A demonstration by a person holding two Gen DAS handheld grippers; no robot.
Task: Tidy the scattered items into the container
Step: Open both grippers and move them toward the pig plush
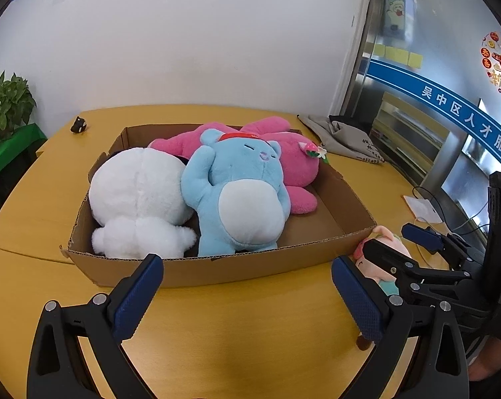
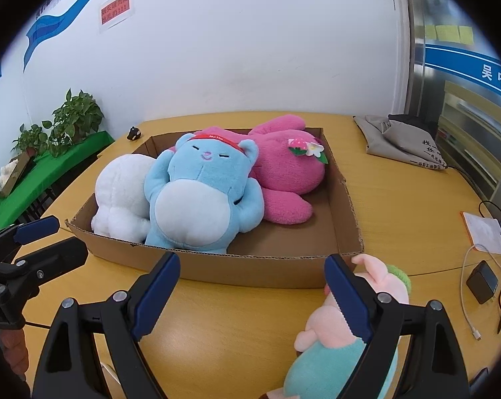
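Note:
A shallow cardboard box point(image 1: 217, 272) point(image 2: 250, 271) on the yellow table holds a white plush point(image 1: 140, 199) point(image 2: 120, 193), a blue bear plush point(image 1: 240, 199) point(image 2: 197, 196) and a pink rabbit plush point(image 1: 293, 163) point(image 2: 283, 173). A small pink pig plush in a teal outfit point(image 2: 320, 342) point(image 1: 383, 249) lies on the table outside the box's near right corner. My right gripper point(image 2: 250, 292) point(image 1: 393, 246) is open; its right finger crosses the pig. My left gripper point(image 1: 244, 296) point(image 2: 47, 236) is open and empty in front of the box.
A small black figurine point(image 1: 79, 124) point(image 2: 134, 133) sits at the table's far left corner. A grey cloth bag point(image 1: 347, 136) point(image 2: 407, 139) lies far right. Paper point(image 2: 486, 232), a charger point(image 2: 481, 282) and cables lie at the right edge. Potted plants point(image 2: 74, 116) stand left.

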